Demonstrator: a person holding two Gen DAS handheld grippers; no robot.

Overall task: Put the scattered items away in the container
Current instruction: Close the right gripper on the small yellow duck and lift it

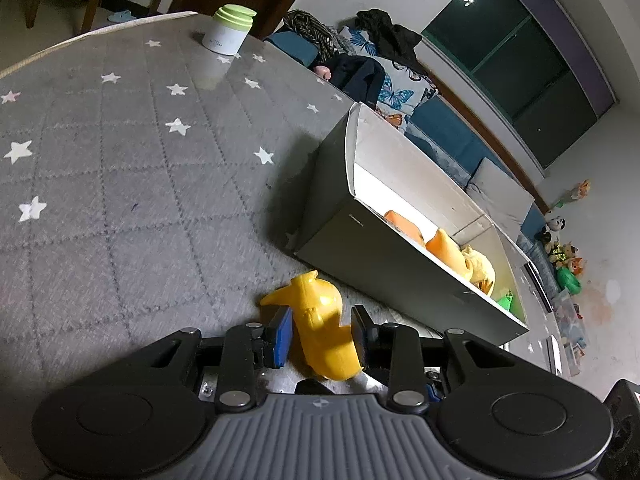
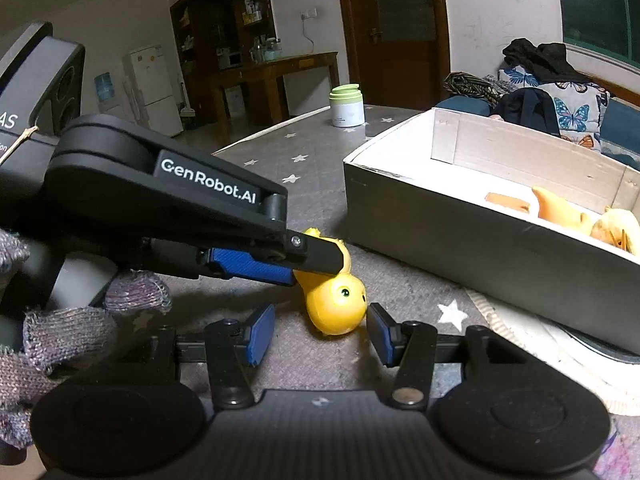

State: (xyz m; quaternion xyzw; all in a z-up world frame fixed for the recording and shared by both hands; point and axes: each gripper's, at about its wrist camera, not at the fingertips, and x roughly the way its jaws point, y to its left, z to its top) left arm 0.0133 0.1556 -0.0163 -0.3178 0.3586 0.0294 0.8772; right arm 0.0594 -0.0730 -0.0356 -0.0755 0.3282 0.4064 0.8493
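A yellow toy figure [image 1: 320, 320] lies on the grey star-patterned mat, next to the open cardboard box [image 1: 384, 268]. My left gripper [image 1: 322, 334] has its blue pads on both sides of the toy and looks shut on it. In the right wrist view the same toy [image 2: 334, 300] lies under the left gripper's finger [image 2: 316, 256]. My right gripper [image 2: 320, 334] is open just in front of the toy's head, with its right pad close to it. The box [image 2: 460, 240] holds orange and yellow toys [image 2: 560, 210].
A white jar with a green lid [image 1: 226, 30] stands at the far end of the mat, also in the right wrist view [image 2: 347, 106]. A sofa with clothes and cushions [image 1: 380, 72] lies behind the box. Plush toys [image 1: 564, 256] sit on the floor.
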